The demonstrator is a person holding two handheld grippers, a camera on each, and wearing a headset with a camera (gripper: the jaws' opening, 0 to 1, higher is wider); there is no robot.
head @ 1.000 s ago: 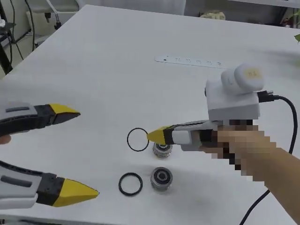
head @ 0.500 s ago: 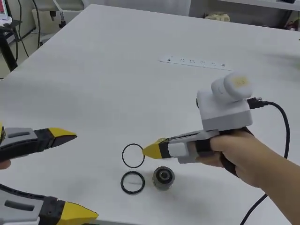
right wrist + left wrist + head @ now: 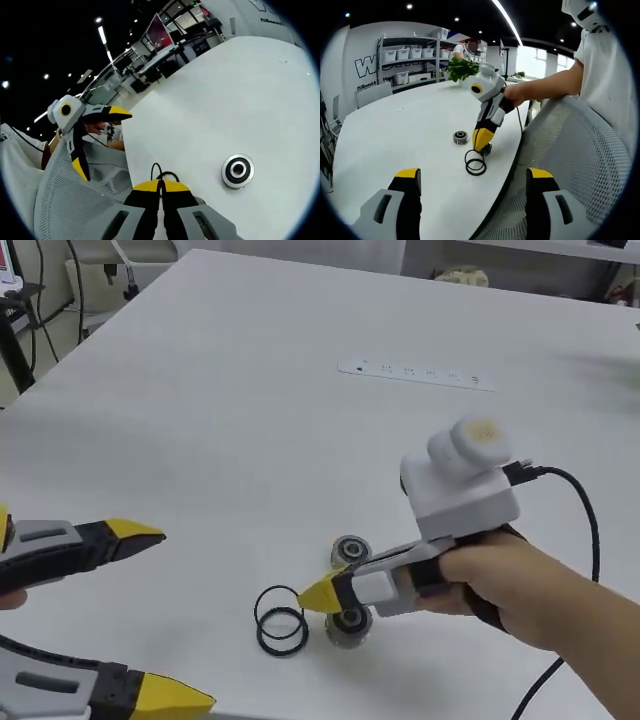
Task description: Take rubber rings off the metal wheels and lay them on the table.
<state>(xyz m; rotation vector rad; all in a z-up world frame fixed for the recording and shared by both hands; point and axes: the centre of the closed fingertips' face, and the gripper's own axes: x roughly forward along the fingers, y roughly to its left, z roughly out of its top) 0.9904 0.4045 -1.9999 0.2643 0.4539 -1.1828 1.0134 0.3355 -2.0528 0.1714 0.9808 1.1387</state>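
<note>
right tool (image 3: pixel 304 595) clamping rubber ring (image 3: pixel 278 588), white table (image 3: pixel 250 420)

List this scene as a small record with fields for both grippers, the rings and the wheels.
left gripper: jaws open, empty, at near left
right gripper: jaws shut on thin rubber ring
thin rubber ring: hangs at the tip, overlapping the thicker ring in the head view
thicker ring: lies flat on the white table
far metal wheel: beyond the right gripper
near metal wheel: partly hidden under it
power strip: far side of table
</note>
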